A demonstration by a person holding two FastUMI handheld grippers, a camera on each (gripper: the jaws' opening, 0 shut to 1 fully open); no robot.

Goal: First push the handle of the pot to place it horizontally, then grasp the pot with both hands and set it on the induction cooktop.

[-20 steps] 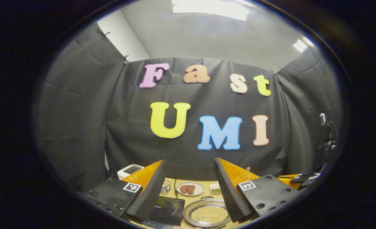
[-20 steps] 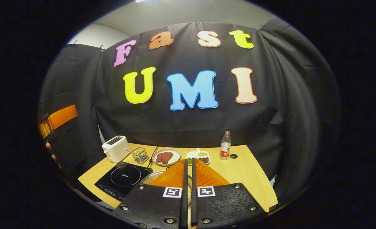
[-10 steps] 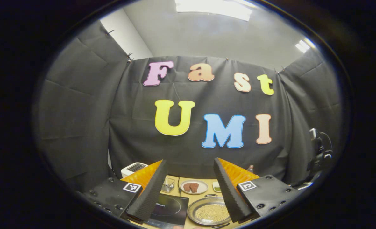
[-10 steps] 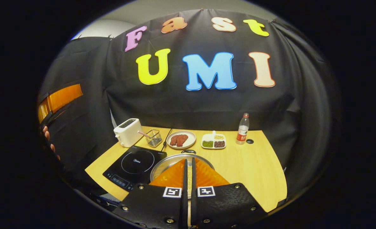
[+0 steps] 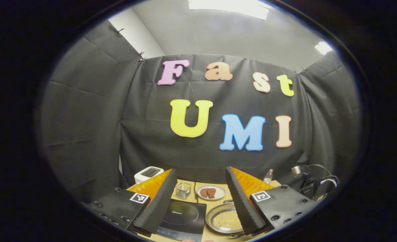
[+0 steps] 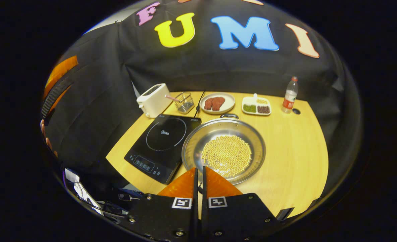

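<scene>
left tongs [image 5: 198,188] apart | right tongs [image 6: 198,173] together | pot [image 6: 223,149] beside cooktop [image 6: 163,141], perhaps touching

Bright ceiling panels [image 5: 230,6] are washing out to white in the left gripper view, lighting the booth evenly from above. In the right gripper view the tabletop [image 6: 292,141] is glowing warmly while the pot [image 6: 224,150] is catching soft glare along its rim. Fisheye distortion is bending both views toward dim edges; focus is staying sharp.
</scene>
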